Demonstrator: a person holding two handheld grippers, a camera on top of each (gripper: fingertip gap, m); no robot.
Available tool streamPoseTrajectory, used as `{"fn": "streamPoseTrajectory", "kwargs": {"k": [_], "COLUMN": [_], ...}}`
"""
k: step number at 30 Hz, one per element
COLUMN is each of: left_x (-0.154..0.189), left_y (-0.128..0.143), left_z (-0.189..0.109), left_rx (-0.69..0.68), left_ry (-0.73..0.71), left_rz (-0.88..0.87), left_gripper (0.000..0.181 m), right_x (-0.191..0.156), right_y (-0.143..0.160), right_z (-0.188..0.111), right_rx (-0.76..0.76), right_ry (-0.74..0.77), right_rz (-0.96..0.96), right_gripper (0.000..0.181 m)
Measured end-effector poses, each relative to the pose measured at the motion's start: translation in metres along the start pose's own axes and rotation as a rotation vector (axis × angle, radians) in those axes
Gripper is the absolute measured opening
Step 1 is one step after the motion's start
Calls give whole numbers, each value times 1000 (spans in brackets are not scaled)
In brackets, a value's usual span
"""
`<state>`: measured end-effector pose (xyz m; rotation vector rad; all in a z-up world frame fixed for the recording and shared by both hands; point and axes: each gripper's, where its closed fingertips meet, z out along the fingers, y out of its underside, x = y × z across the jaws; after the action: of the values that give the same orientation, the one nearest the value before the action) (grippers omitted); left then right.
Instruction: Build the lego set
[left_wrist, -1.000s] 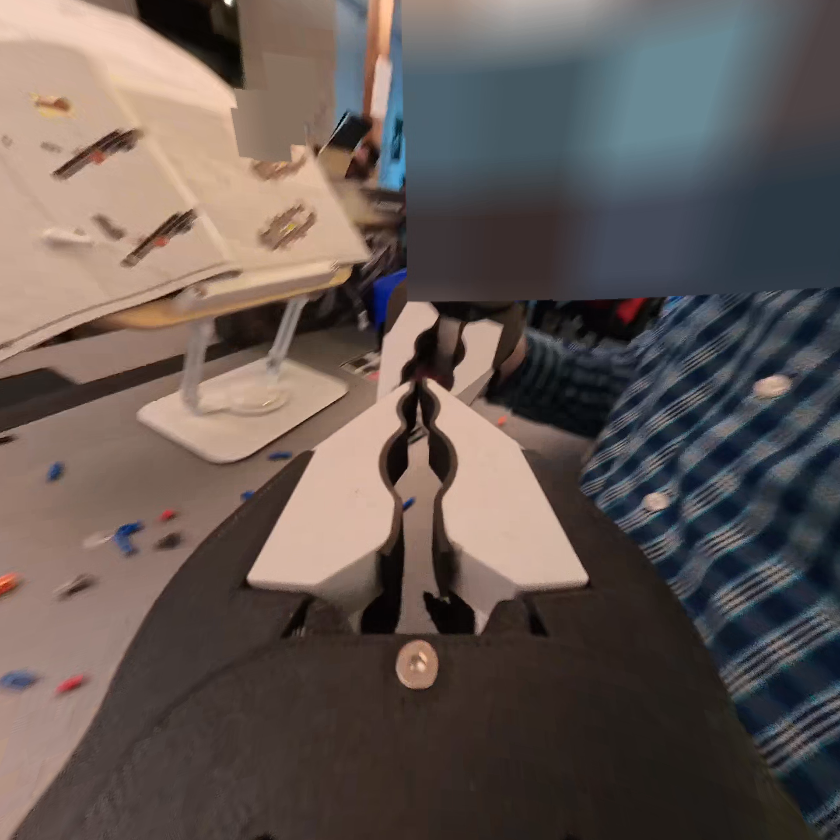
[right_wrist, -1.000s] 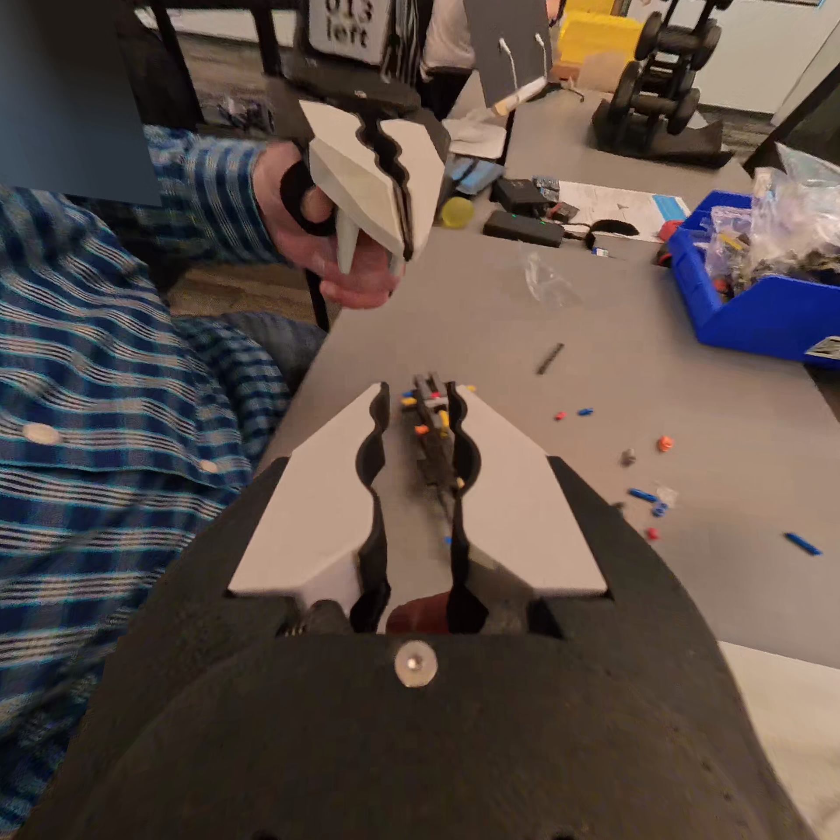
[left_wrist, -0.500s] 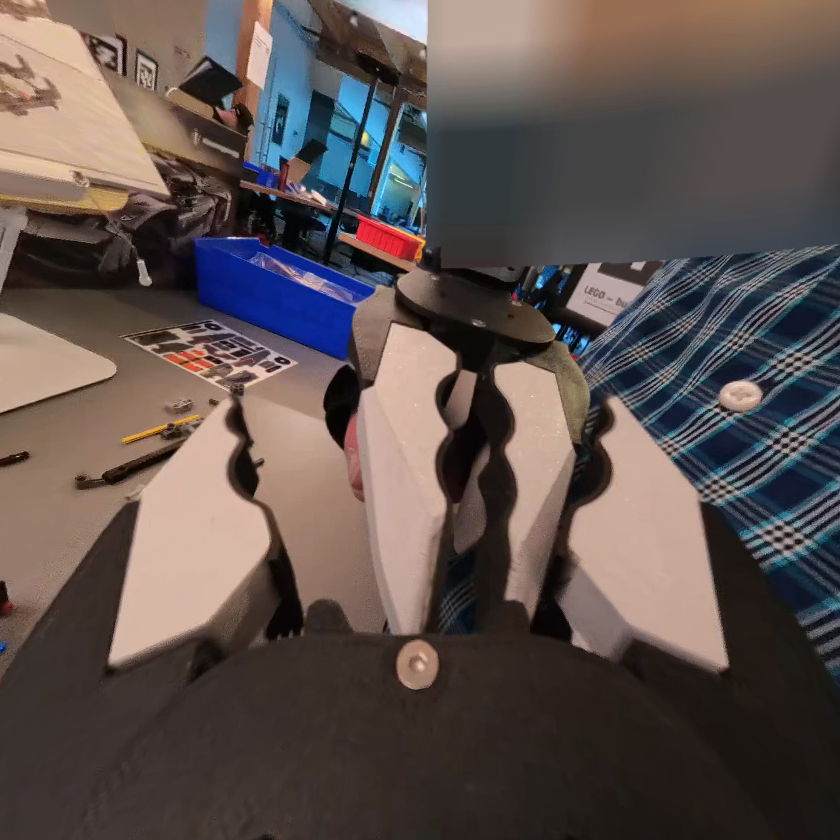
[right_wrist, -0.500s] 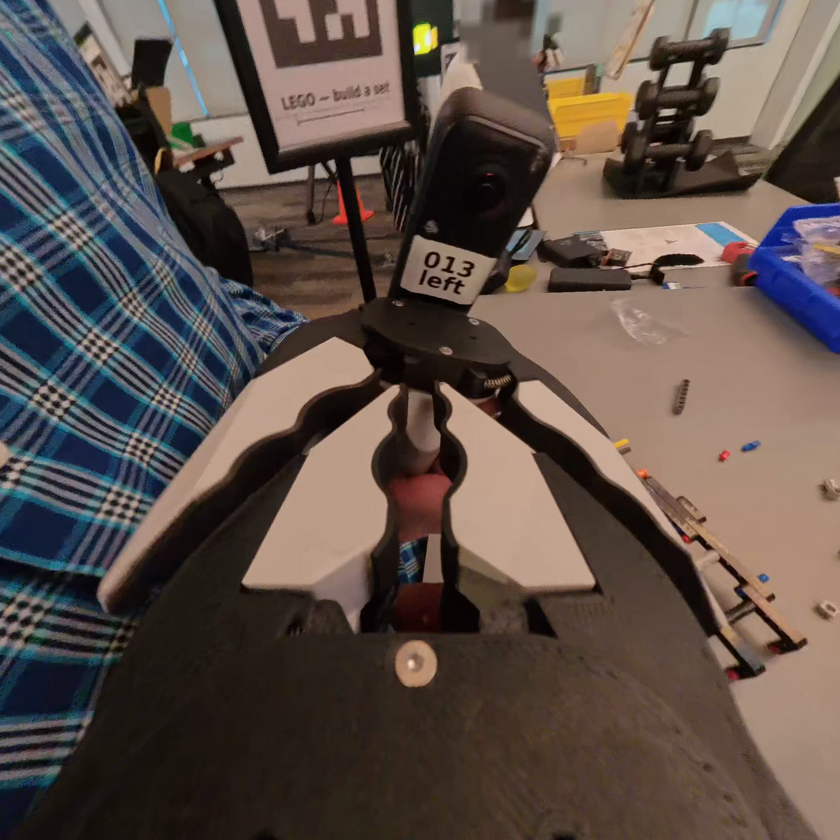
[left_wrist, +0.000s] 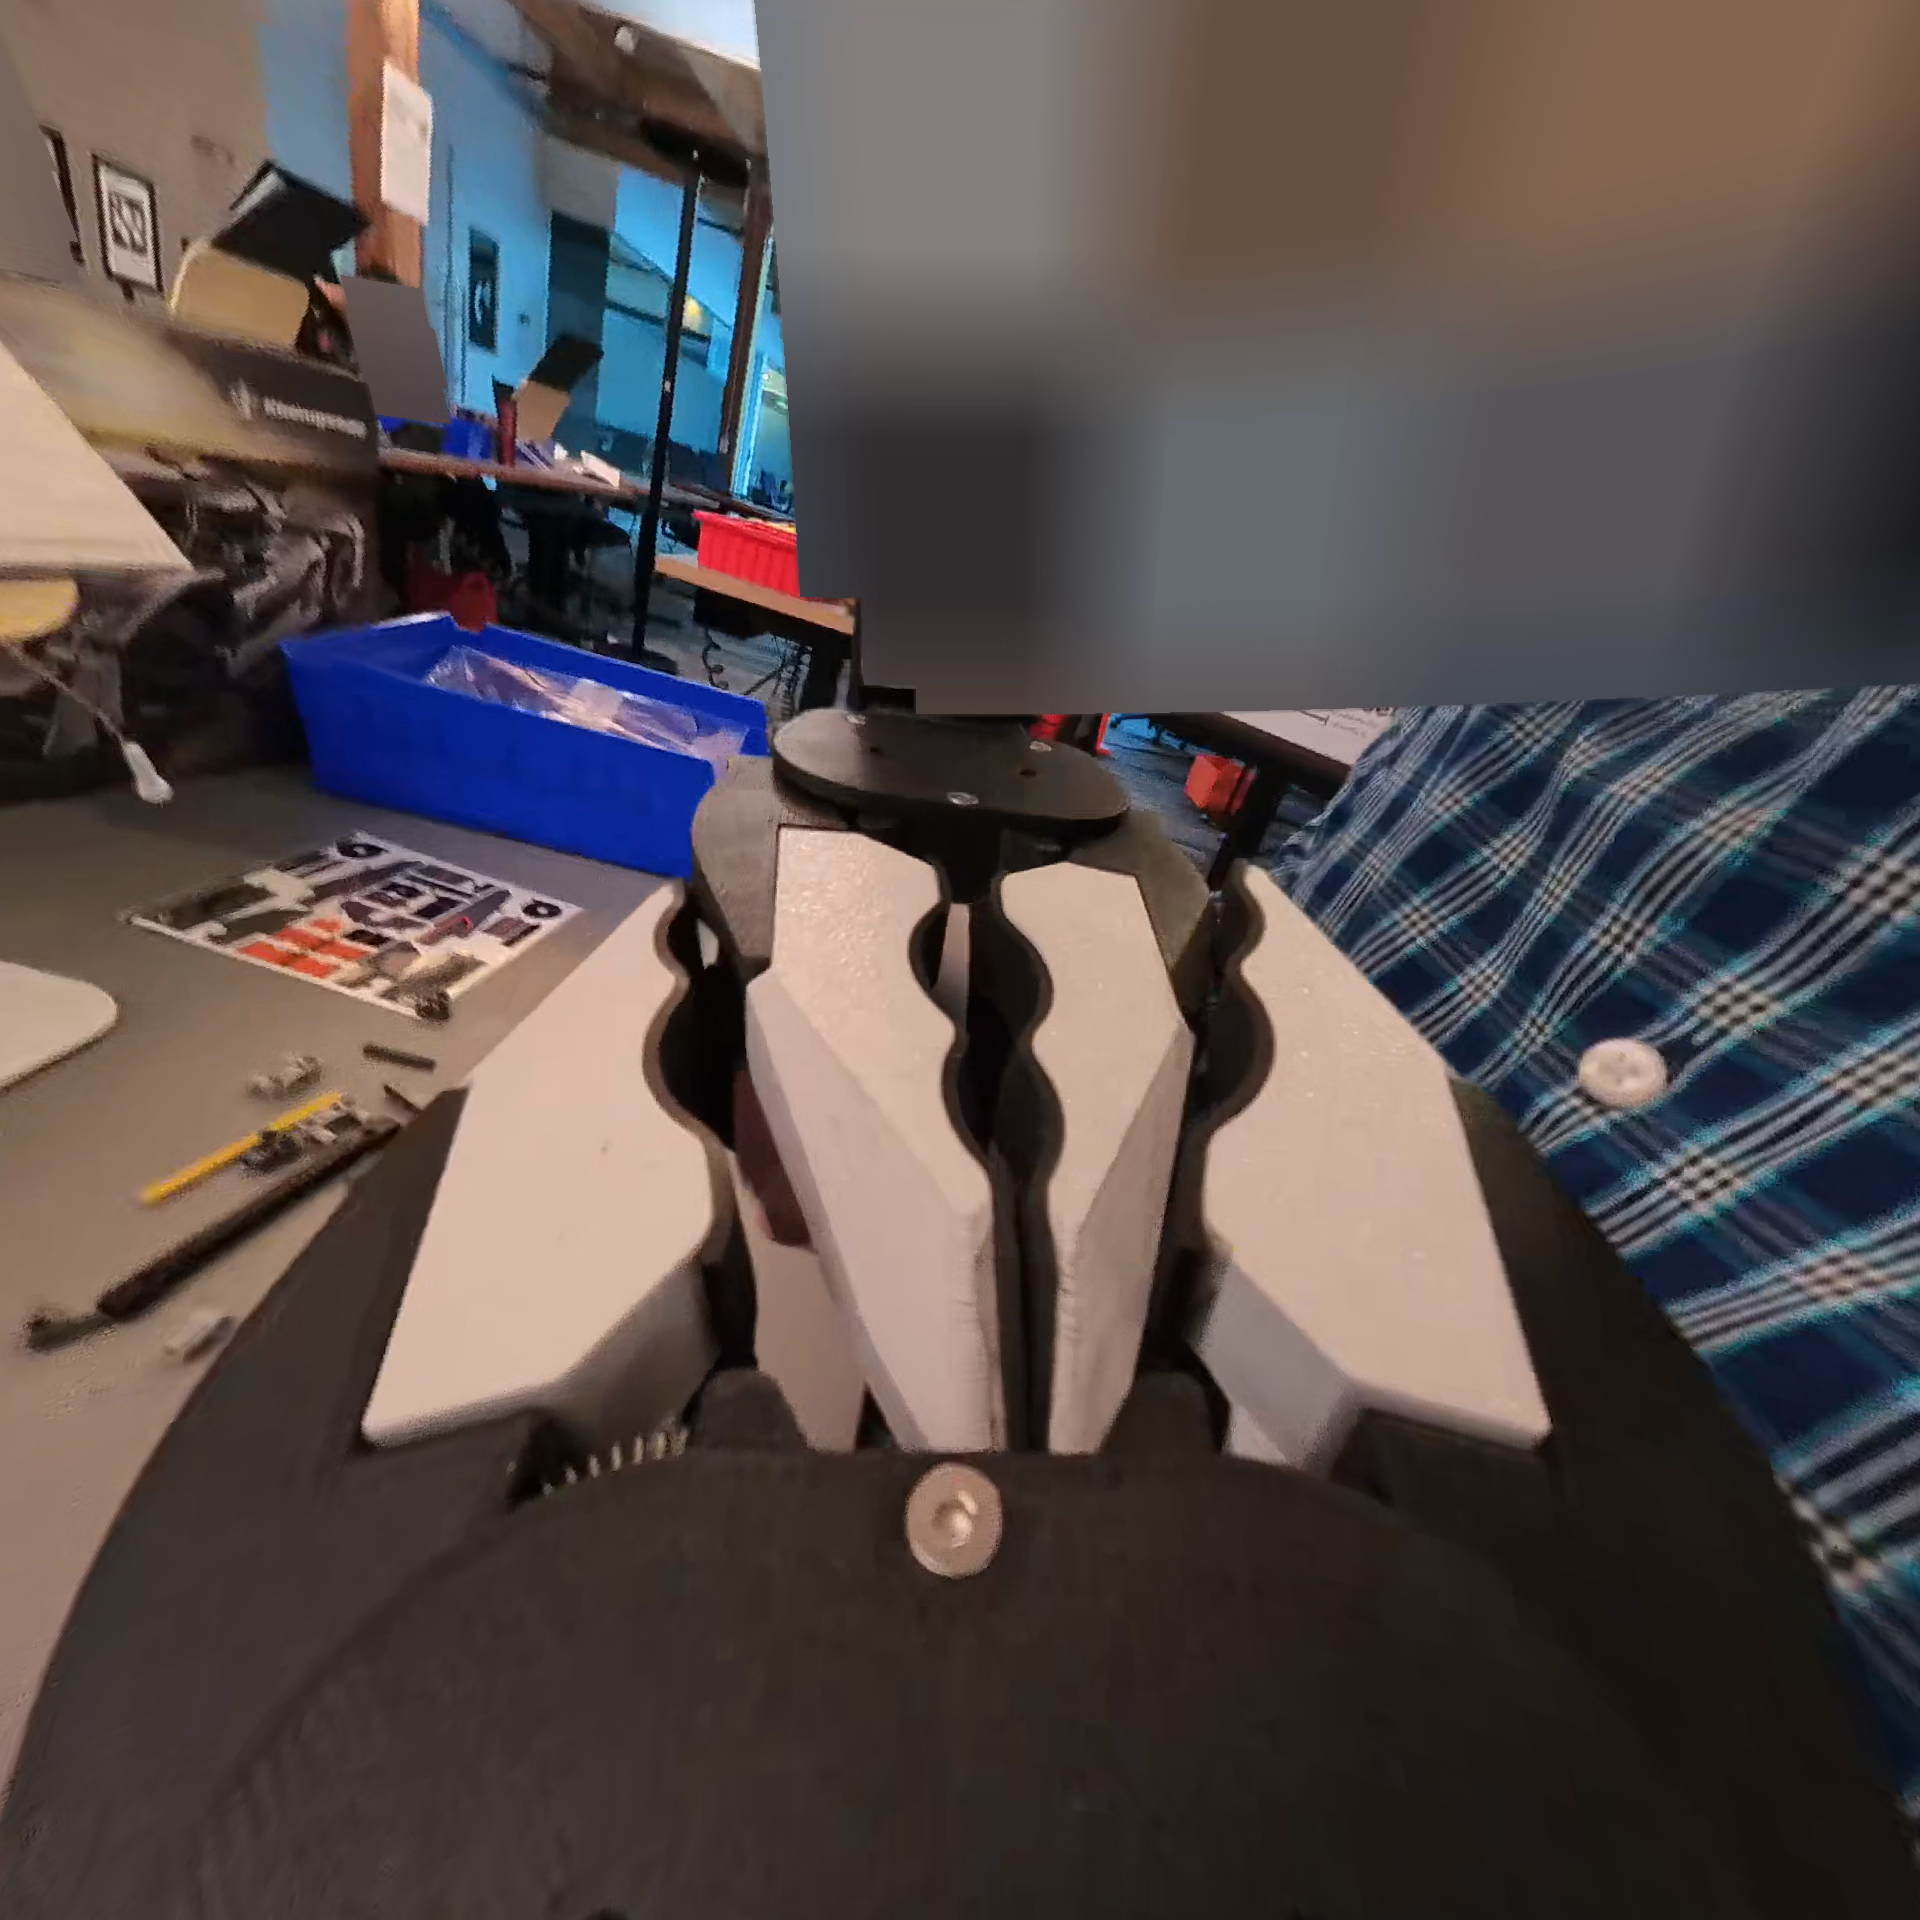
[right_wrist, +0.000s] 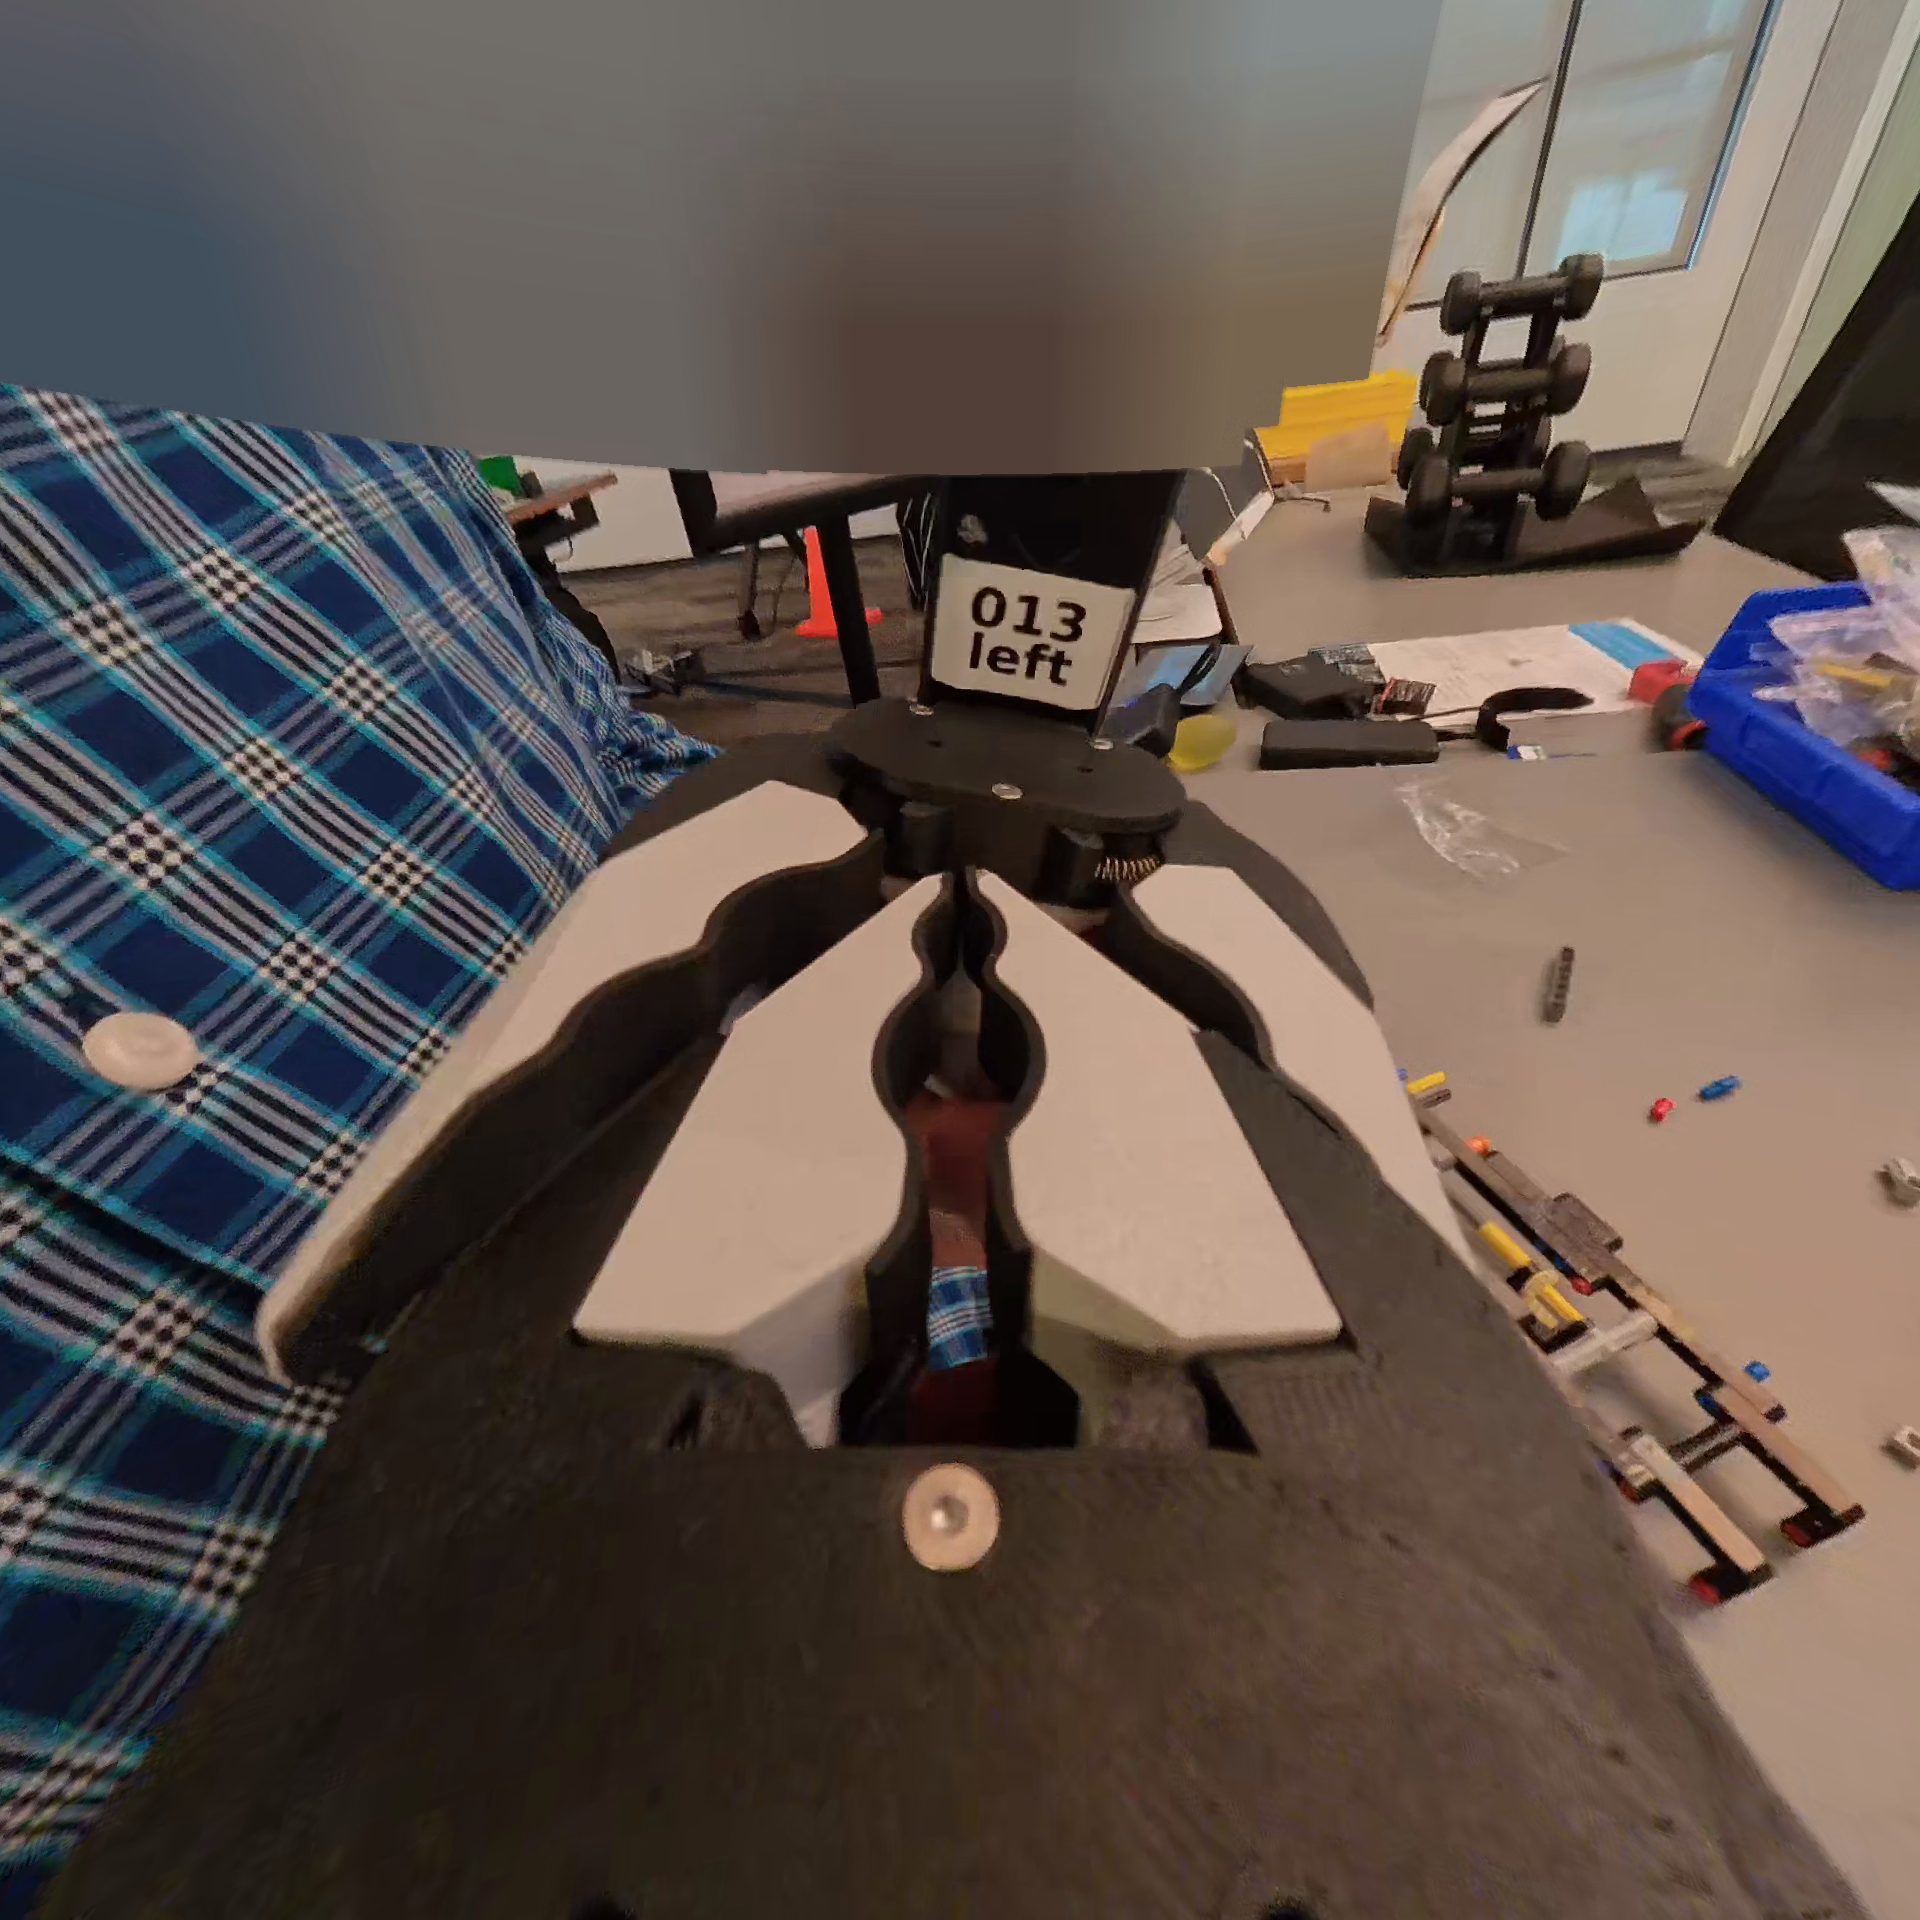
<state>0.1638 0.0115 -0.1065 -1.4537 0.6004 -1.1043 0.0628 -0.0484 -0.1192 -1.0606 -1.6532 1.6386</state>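
Lying flat on the grey tabletop (right_wrist: 1745, 966), the partly built lego frame (right_wrist: 1621, 1340), a long ladder-like run of dark beams with yellow, blue and red pins, sits off to the right of both tools, touched by neither. Loose pieces are scattered near it: a short black beam (right_wrist: 1555, 982), a red pin (right_wrist: 1662, 1108) and a blue pin (right_wrist: 1716, 1088). The right tool (right_wrist: 958, 904) has its pale fingers pressed together at the tips with nothing gripped between them. It points head-on into the left tool (left_wrist: 956, 904), whose fingers are spread wide and flank the closed pair on either side. Both are held above the tabletop's near edge, close to a person in a blue plaid shirt (right_wrist: 260, 831). Farther out on the right stand a blue bin (right_wrist: 1808, 800) filled with clear bags of parts and a crumpled clear plastic bag (right_wrist: 1465, 831). From the left wrist view, a printed sticker sheet (left_wrist: 353, 925) lies beside the bin. A rack of black dumbbells (right_wrist: 1507, 416) stands at the tabletop's far end.
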Motion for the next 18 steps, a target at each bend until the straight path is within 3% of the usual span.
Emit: {"fn": "streamPoseTrajectory", "kwargs": {"k": [1, 2, 3, 5, 7, 12, 15, 18], "left_x": [-4, -12, -20, -44, -86, -170, -202, -221], "left_y": [2, 9, 15, 16, 22, 77, 116, 138], "left_z": [-1, -1, -3, -19, -48, -96, -110, -118], "left_rx": [-16, -69, -114, -144, -226, -609, -845, -944], "left_ry": [-23, -61, -96, -190, -369, -543, -563, -580], "left_rz": [-19, -14, 11, 73, 183, 289, 261, 215], "left_gripper": [110, 126, 131, 116, 106, 97, 101, 97], "right_x": [1, 4, 7, 28, 75, 174, 202, 216], "right_y": [1, 3, 5, 1, 25, 104, 142, 166], "right_z": [0, 1, -1, -12, -30, -54, -47, -38], "right_rx": [-16, -53, -93, -95, -234, -566, -704, -789], "right_ry": [4, 10, 7, 40, 154, 225, 141, 66], "right_rz": [-28, -67, -101, -99, -123, -212, -252, -302], "right_gripper": [0, 0, 2, 25, 55, 64, 61, 59]}}
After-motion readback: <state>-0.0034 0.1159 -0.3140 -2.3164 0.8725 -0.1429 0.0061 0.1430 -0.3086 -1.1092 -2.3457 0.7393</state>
